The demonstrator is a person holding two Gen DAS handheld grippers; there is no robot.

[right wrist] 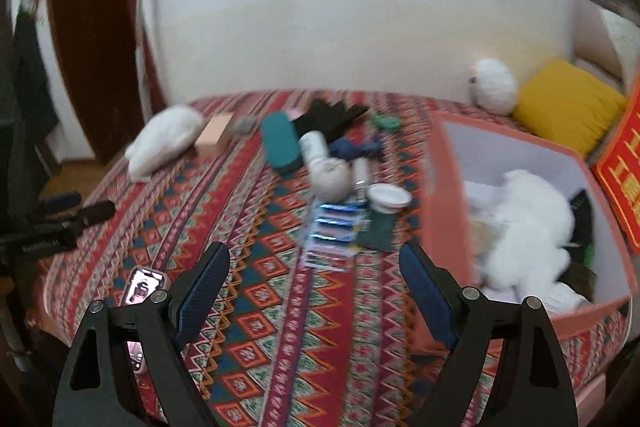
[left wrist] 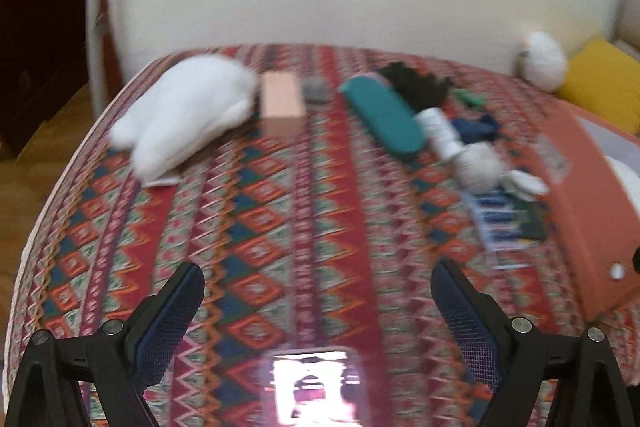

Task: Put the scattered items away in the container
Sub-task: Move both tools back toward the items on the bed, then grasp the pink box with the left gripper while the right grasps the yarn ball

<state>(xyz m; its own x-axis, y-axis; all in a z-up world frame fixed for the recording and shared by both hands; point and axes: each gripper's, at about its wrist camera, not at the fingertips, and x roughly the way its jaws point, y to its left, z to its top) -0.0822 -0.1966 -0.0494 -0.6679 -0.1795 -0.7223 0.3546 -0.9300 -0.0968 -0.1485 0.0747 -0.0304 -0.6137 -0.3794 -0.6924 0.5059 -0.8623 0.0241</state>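
An orange box stands at the right of the patterned table, with a white fluffy item and dark things inside; its wall shows in the left wrist view. Scattered on the cloth lie a white plush, a pink block, a teal case, black gloves, a white bottle, a grey ball, a blue battery pack and a white lid. My left gripper and right gripper hover open and empty over the near cloth.
A lit phone lies at the table's near edge, also seen as the phone left of my right gripper. A yellow cushion and white round object sit behind the box. A red panel leans at far right.
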